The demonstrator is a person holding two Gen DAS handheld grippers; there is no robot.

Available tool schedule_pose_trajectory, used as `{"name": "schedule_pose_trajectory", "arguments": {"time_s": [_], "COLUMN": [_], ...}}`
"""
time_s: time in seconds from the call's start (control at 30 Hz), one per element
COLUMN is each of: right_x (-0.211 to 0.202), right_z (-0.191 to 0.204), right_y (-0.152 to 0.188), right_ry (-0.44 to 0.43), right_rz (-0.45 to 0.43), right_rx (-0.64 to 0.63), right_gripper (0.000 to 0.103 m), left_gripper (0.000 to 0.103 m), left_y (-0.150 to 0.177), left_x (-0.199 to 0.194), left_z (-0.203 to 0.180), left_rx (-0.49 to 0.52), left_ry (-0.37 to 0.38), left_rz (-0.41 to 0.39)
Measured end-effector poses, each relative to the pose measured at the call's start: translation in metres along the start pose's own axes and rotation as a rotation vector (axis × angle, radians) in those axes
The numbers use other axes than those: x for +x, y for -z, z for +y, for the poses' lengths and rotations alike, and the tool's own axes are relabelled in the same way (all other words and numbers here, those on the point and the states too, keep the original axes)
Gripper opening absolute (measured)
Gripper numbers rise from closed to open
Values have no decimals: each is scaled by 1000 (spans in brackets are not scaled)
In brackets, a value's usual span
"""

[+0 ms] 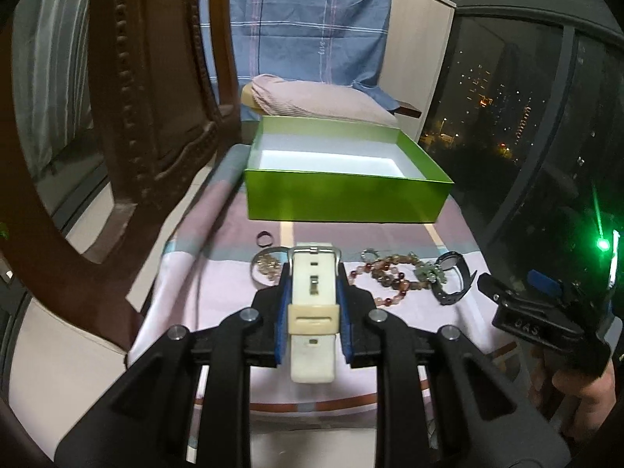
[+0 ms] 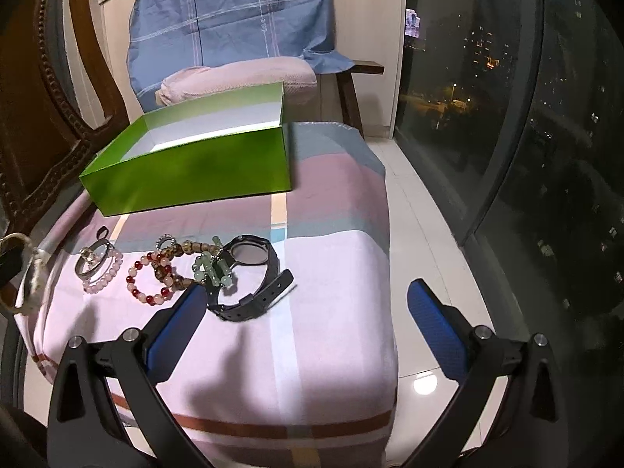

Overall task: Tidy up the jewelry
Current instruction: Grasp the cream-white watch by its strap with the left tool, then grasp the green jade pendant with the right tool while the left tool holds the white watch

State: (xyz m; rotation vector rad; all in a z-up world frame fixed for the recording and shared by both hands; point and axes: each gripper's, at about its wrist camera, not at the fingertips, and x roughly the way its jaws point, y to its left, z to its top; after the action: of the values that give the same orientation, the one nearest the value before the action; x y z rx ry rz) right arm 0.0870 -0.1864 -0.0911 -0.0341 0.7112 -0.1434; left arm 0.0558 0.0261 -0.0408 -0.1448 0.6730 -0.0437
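My left gripper [image 1: 313, 273] is shut on a white watch strap [image 1: 313, 300], held a little above the cloth; its buckle points toward the open green box [image 1: 347, 195]. The same white watch [image 2: 33, 273] shows at the left edge of the right wrist view. On the pink cloth lie a black watch [image 2: 253, 273], a green bead bracelet [image 2: 212, 269], a red and pink bead bracelet [image 2: 150, 280], a brown bead bracelet [image 2: 175, 261], a pale pink bead bracelet [image 2: 103, 273] and a silver bangle [image 2: 91, 259]. My right gripper [image 2: 308, 300] stands open just in front of the black watch, holding nothing.
The green box [image 2: 187, 179] is empty, at the far side of the cloth-covered stool [image 2: 312, 343]. A small dark ring [image 1: 265, 238] lies before it. A carved wooden chair [image 1: 128, 117] stands left, a pillow [image 1: 319, 97] behind, a dark window [image 2: 546, 156] right.
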Motion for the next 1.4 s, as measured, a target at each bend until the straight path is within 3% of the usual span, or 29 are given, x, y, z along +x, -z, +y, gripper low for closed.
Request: {"name": "schedule_pose_trajectory", "arguments": {"time_s": [0.1,0.2,0.27,0.37,0.53,0.6,0.63,0.8,1.0,1.27,1.4], "right_x": [6,11,18,28,43,47,45,23,-14,6,3], "right_z": [10,25,38,53,59,59,59,51,15,4,10], "right_y": [-5,-8,-6,-5,-9,-8,-9,-16,-28,-31,-30], "right_ry": [-1,-38,-76,-96,-110,-134,-157,-223,-414,-629,-721], "right_rz": [-6,-3,27,62,102,123,117,29,-126,4,37], "right_rx": [-30,-67,-113,-167,-156,-150,-153,-121,31,188,177], "right_gripper": [100,90,72,55,43,28,14,13,13,14,14], "left_gripper": [21,21,21,21,21,21,21,21,21,21,21], "left_y": [-1,-1,0,0,1,1,1,1,1,2,1], "left_x": [-1,-2,-1,-1,-1,0,1,1,0,1,3], "left_z": [4,7,10,13,15,14,14,14,14,11,15], "left_rx": [9,7,1,-4,2,4,5,1,-4,4,-2], "left_ry": [-15,-16,-21,-25,-32,-33,-31,-31,-24,-18,-20], "left_rz": [-6,-7,4,7,10,15,19,20,15,17,21]}}
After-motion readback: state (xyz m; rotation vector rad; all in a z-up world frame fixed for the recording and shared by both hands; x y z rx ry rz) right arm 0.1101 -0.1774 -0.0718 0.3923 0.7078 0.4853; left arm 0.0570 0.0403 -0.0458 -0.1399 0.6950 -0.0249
